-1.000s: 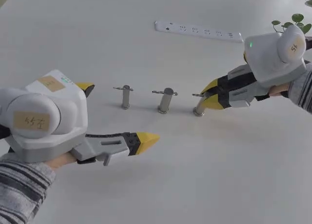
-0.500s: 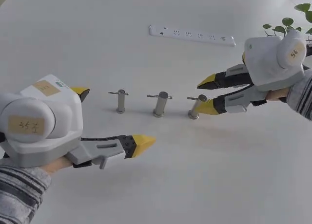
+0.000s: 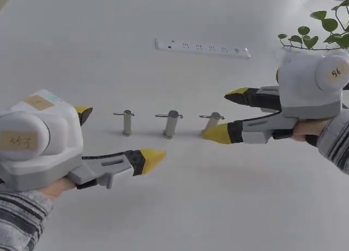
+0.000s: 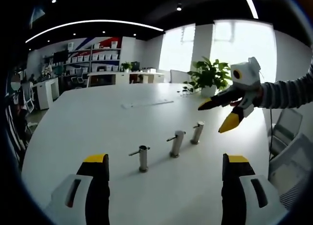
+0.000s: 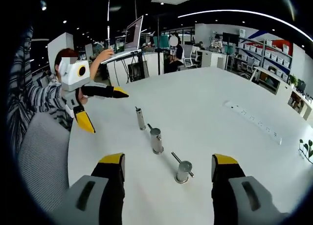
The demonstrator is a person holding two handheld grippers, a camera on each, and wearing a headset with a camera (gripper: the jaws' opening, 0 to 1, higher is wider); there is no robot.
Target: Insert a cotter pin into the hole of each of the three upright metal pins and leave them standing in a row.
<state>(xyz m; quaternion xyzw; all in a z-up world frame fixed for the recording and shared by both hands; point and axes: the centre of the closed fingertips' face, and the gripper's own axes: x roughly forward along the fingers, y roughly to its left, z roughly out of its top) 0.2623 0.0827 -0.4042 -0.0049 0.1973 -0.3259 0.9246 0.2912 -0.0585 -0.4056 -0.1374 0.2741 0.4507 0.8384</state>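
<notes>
Pulled right hand-held gripper (image 3: 218,114) back from pin (image 3: 212,121) just ahead, jaws wide, empty; left hand-held gripper (image 3: 121,132) same.

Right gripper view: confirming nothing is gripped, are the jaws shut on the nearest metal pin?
No, the right gripper has its jaws wide apart, and the nearest metal pin stands free.

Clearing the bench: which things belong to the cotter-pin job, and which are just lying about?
Job: three upright silver metal pins; thin wire cotter pins through their tops; left claw, right claw, both open.
Lying about: white power strip; green leafy plant.
</notes>
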